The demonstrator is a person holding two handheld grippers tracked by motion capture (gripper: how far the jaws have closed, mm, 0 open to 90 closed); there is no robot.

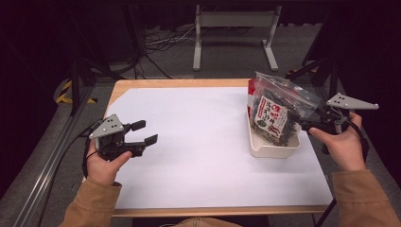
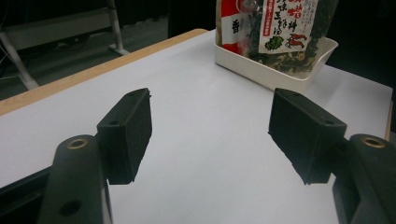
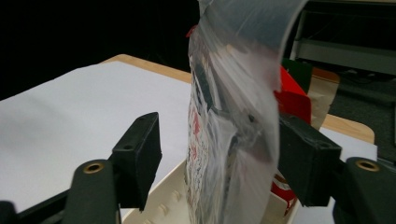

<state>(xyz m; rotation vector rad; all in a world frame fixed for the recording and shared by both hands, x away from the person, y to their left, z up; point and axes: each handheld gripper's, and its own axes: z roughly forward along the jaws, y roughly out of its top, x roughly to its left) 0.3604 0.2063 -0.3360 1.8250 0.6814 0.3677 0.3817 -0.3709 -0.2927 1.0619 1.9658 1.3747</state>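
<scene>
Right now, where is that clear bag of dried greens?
The clear bag stands in the white tray at the table's right side, between the right gripper's open jaws.

Dim room, grey floor (image 1: 227, 61); white metal frame (image 1: 235, 33) behind table (image 1: 179, 83), cables (image 1: 161, 42) on floor, perhaps yellow-black hazard tape (image 1: 64, 92) far left, surroundings dark

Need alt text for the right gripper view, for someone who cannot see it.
A clear plastic bag of dried food stands upright in a white tray, between the open black jaws of the right gripper; the left pad is clear of it, and contact with the right pad is hard to judge. Behind lie a red packet and the white-covered table.
</scene>
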